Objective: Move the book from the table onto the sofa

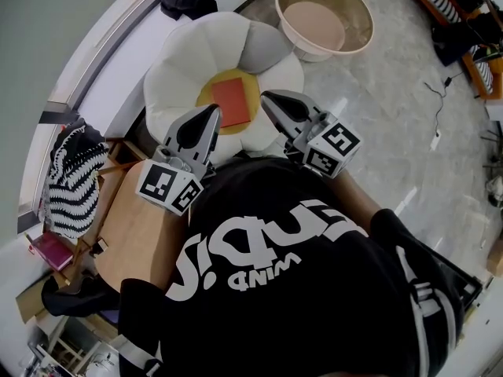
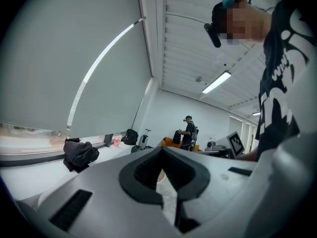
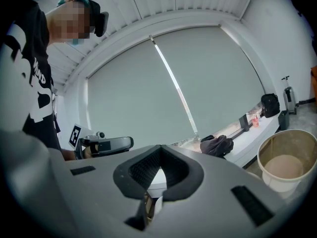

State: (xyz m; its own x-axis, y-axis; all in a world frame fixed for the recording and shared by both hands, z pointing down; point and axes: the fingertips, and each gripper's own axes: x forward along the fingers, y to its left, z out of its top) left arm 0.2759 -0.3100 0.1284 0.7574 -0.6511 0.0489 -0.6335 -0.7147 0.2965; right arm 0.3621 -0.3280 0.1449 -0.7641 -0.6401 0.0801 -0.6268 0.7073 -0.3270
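Both the left claw (image 1: 211, 116) and the right claw (image 1: 271, 100) are closed and empty, and with the red book (image 1: 233, 100) lying on the flower-shaped sofa (image 1: 185, 61), only backing away seems left.

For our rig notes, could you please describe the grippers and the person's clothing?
Both the left gripper and right gripper have grey shells, black-padded claw tips and a cube of black-and-white square markers. The person wears a black T-shirt with white lettering.

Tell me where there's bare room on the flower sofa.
Free: the white petals left of and beyond the red book, and the grey petal towards the basin. Crowded: the book sits on the yellow centre; left gripper and right gripper hang over near petals.
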